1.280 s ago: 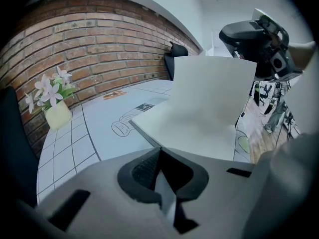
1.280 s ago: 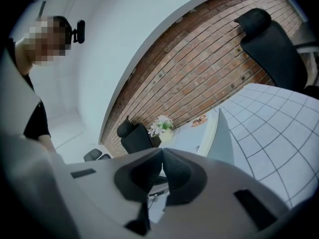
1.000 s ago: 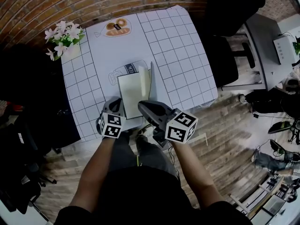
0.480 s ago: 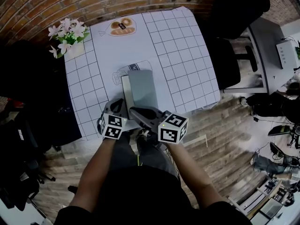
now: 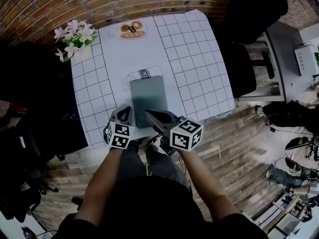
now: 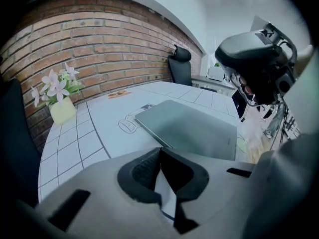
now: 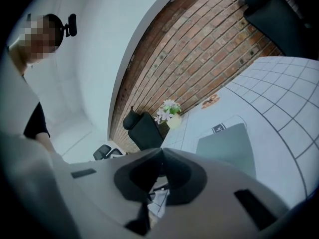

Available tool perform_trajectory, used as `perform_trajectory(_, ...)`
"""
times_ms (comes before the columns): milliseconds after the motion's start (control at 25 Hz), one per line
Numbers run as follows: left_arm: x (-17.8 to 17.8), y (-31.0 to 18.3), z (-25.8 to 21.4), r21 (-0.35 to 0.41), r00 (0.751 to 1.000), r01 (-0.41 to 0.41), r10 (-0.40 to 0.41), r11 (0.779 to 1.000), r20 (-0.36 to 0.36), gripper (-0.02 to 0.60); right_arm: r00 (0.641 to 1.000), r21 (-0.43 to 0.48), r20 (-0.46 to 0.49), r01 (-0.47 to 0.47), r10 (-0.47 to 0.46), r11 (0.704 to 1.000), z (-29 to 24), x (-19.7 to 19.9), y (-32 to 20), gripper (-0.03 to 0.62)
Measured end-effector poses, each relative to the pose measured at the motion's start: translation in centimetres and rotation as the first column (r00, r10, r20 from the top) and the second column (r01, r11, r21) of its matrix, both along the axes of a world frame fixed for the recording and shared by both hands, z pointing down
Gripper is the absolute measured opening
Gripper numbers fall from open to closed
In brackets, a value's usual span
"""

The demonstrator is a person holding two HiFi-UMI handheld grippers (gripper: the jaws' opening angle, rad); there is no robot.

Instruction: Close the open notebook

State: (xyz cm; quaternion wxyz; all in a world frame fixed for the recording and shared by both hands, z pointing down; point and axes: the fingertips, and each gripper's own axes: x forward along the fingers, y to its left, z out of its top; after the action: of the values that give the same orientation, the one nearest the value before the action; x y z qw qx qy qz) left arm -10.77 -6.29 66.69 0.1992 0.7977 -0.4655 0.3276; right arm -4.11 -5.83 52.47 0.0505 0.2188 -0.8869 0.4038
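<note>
While one notebook [image 5: 148, 94] lies shut and flat on the single gridded table [image 5: 192, 44], it is found just ahead of the two grippers' tips. The left gripper [image 5: 125, 111] is held at the table's near edge, jaws brought together with nothing between them; the notebook lies just beyond it, to its right. The right gripper [image 5: 149, 114] is likewise closed and empty, poised at the notebook's near edge; contact cannot be judged. One pot of flowers [image 5: 74, 36] is seen well ahead of the left gripper, leftwards. Both forearms are stretched forward, side by side.
</note>
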Motion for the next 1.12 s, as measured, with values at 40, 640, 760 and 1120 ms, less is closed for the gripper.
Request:
perform_trajectory(40, 0.1, 0.0, -0.1, 0.001, 1.000, 0.000, 0.000, 1.000, -0.001, 0.025, 1.000, -0.001, -0.007, -0.004, 0.004, 1.000, 0.1, 0.1, -0.1, 0.017)
perform_trajectory(640, 1.3, -1.0, -3.2, 0.059, 0.999, -0.033, 0.034, 0.998, -0.006, 0.025, 0.990, 0.073, -0.113, -0.078, 0.086, 0.994, -0.7, 3.4, -1.1, 0.017)
perform_trajectory(760, 2.2, -1.4, -4.2, 0.077, 0.999, -0.048, 0.050, 0.996, -0.018, 0.025, 0.982, 0.070, -0.141, -0.114, 0.123, 0.991, -0.9, 4.7, -1.4, 0.017)
perform_trajectory(1120, 4.0, -4.5, -9.8, 0.188, 0.995, -0.064, 0.076, 0.980, -0.059, 0.025, 0.944, 0.119, -0.235, -0.207, 0.230, 0.971, -2.5, 8.1, -2.9, 0.017)
